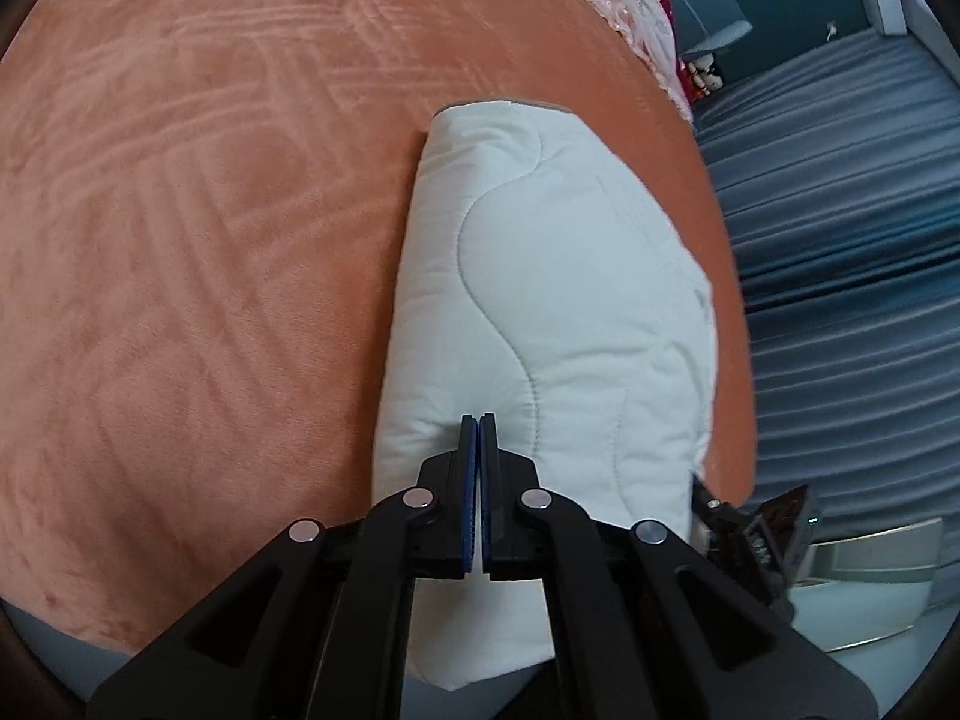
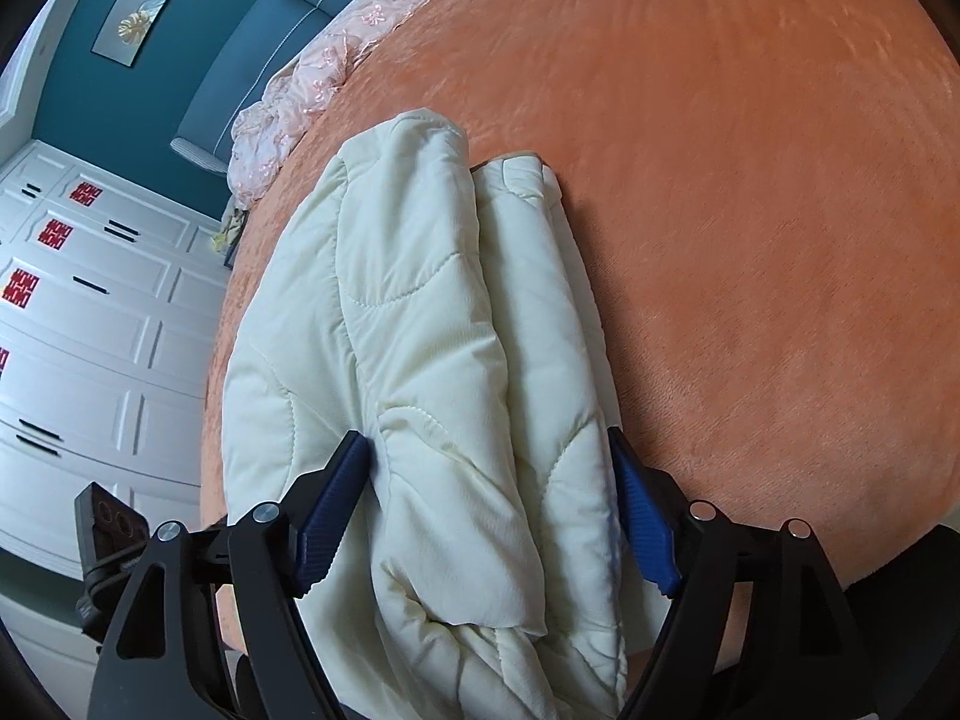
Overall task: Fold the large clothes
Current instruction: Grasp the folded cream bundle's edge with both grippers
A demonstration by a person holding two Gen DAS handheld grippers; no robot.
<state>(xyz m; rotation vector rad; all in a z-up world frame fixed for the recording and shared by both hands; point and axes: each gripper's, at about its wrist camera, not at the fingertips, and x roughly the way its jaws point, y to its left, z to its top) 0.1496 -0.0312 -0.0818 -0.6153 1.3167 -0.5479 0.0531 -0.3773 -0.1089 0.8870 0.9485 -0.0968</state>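
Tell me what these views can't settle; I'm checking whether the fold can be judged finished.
- Left wrist view: near end of the quilted jacket hidden behind the left gripper.
- Right wrist view: near hem cut off by the bottom edge; right gripper jaws straddle a bunch, contact unclear.
- Underside against the orange bedspread: unseen.

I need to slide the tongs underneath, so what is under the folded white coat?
The coat lies on an orange plush blanket, which shows all around it. Whatever lies directly beneath the coat is covered.

Folded jacket (image 1: 540, 312) on the bed (image 1: 210, 210), lace cloth (image 2: 312, 78) beyond it at the bed's far edge.
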